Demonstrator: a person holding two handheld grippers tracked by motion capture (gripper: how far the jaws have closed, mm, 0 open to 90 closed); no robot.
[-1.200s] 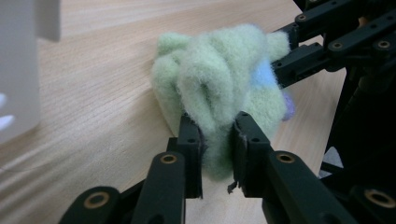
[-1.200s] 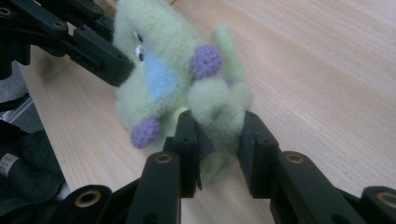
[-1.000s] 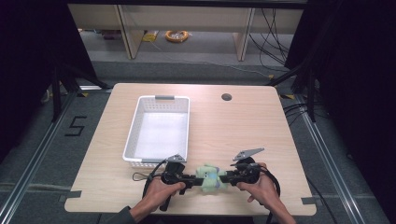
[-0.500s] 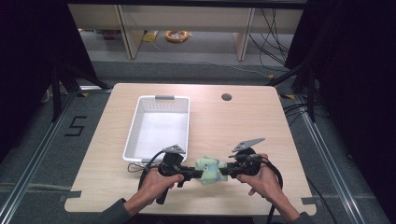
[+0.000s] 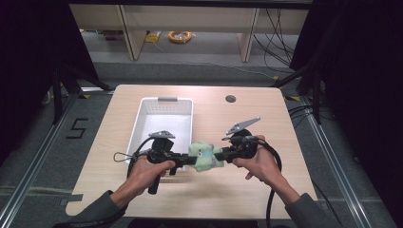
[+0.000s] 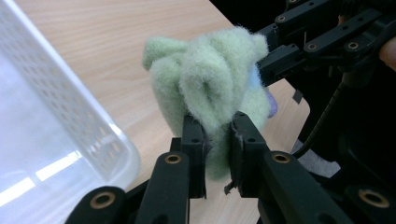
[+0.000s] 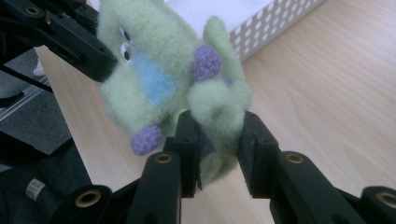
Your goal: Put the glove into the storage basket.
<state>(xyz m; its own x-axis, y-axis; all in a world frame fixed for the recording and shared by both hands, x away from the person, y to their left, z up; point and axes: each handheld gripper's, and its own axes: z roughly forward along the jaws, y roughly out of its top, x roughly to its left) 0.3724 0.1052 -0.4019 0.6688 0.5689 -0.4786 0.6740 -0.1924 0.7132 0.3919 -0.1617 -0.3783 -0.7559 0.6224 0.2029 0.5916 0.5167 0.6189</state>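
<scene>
A small green plush toy [image 5: 203, 156] with a blue snout and purple feet hangs above the table between both grippers. My left gripper [image 5: 189, 160] is shut on its fuzzy back [image 6: 210, 84], the jaws pinching a fold of plush. From the other side my right gripper [image 5: 218, 156] is shut on one of the toy's limbs [image 7: 219, 109]. In the right gripper view the toy's face [image 7: 140, 70] looks toward the camera, and the left gripper's black jaw [image 7: 70, 39] holds it from behind.
A white perforated basket [image 5: 138, 128] stands on the wooden table [image 5: 237, 190] just left of the toy, its near corner [image 6: 107, 154] close to the left gripper. A round cable hole [image 5: 230, 99] is at the far right of the table.
Both grippers, holding the toy between them, have risen off the table and moved a little away from the front edge, toward the basket's near end.
</scene>
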